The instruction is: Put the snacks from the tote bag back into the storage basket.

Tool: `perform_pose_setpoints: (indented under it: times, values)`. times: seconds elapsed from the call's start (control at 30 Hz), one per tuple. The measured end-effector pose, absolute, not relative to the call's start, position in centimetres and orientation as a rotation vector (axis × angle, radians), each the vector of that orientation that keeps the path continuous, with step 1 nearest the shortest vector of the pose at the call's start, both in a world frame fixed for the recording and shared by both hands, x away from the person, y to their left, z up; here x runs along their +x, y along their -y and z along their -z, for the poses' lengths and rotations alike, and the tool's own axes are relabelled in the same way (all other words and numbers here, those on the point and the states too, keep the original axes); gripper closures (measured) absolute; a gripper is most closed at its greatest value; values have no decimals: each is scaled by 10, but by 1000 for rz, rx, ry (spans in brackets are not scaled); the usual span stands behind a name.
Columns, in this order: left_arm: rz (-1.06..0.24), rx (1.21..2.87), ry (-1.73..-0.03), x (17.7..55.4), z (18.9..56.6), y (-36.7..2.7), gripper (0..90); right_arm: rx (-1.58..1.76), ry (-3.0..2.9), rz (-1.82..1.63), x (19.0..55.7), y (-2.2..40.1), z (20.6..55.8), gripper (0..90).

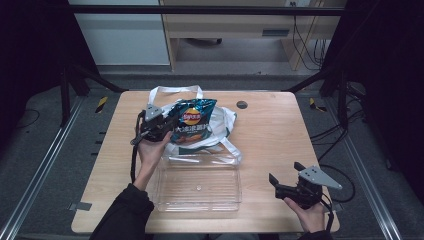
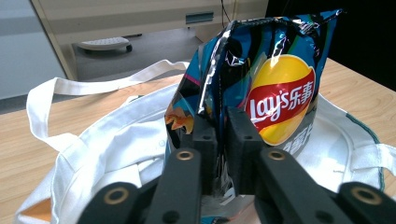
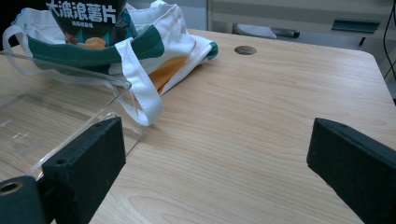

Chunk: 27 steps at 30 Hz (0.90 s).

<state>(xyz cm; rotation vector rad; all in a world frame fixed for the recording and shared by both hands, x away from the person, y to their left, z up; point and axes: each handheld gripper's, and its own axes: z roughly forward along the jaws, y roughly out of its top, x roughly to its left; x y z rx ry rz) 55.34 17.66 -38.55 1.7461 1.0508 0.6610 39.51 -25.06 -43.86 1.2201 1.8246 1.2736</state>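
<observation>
Your left claw (image 2: pixel 223 140) pinches the chip bag (image 2: pixel 261 93) by its edge over the white tote (image 2: pixel 116 140). Your right claw (image 3: pixel 215 168) gapes wide, holding nothing, beside the clear tray (image 1: pixel 200 187).

Left gripper (image 1: pixel 167 125): raised on an outstretched forearm, jaws nearly together, clamped.
Right gripper (image 1: pixel 282 180): low near the person, hand under it, jaws spread wide, nothing between them.
</observation>
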Motion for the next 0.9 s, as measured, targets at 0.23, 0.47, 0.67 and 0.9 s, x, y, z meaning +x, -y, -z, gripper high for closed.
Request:
perform_pose_setpoints:
  times: [0.23,0.47,0.67,0.9]
  values:
    - [-653,1759,-1042,552,385,-176,896,1222,-1828,-1276,395,250,438,47]
    - [-629,1740,-1021,548,384,-176,900,1224,-1829,-1277,395,250,438,47]
    - [-602,1701,-957,538,374,-176,900,1223,-1829,-1277,394,250,438,48]
    - [-634,1677,-902,523,359,-176,900,1223,-1829,-1276,394,250,438,48]
